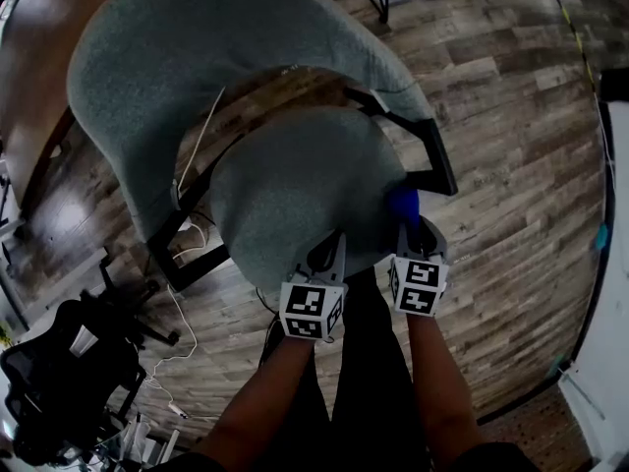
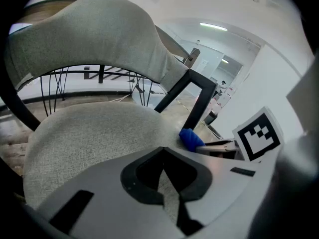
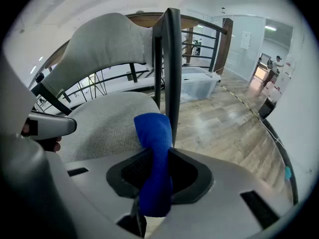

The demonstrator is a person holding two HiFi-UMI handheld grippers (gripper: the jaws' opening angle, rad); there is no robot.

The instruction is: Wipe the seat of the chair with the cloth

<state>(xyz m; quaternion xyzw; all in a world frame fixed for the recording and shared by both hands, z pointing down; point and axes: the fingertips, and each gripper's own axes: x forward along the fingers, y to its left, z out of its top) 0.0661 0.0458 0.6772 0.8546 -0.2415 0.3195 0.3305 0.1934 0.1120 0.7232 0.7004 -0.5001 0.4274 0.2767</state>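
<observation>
A grey chair seat (image 1: 295, 185) is filling the view. At its right edge, the right hand-held gripper (image 1: 414, 232) is clamping a blue cloth (image 1: 403, 203), its lower end hidden. The left hand-held gripper (image 1: 326, 256) is sitting closed and empty at the near edge.

No words, numbers or brand names can be read anywhere. The only printed marks are black-and-white square patterns on the left marker cube (image 1: 313, 310) of the left tongs (image 1: 328, 252) and the right marker cube (image 1: 420, 285) of the right tongs (image 1: 413, 226); these carry no letters. A pale sheet (image 3: 245, 40) on a far wall is too small to read.
</observation>
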